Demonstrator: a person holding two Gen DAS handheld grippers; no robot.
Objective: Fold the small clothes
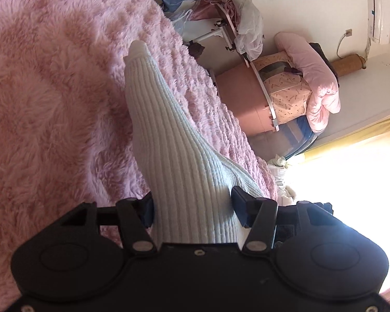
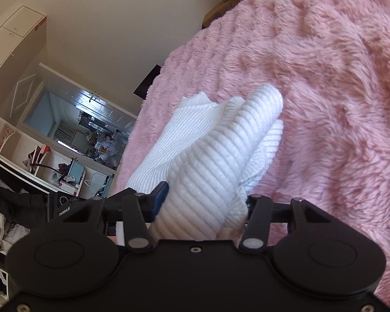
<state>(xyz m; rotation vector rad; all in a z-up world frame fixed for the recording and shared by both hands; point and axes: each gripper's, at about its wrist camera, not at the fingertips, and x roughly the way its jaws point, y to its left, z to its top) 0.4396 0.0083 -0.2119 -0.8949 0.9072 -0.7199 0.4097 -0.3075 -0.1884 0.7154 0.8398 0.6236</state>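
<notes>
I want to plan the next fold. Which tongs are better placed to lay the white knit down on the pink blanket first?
Probably the left tongs: their white knit already trails onto the pink blanket. The right tongs hold a bunched part.

This is a lived-in bedroom in a home: a bed under a shaggy pink blanket, a rolled pink quilt piled by the wall, an air conditioner standing in the corner, and open wardrobe shelves stuffed with clothes.
</notes>
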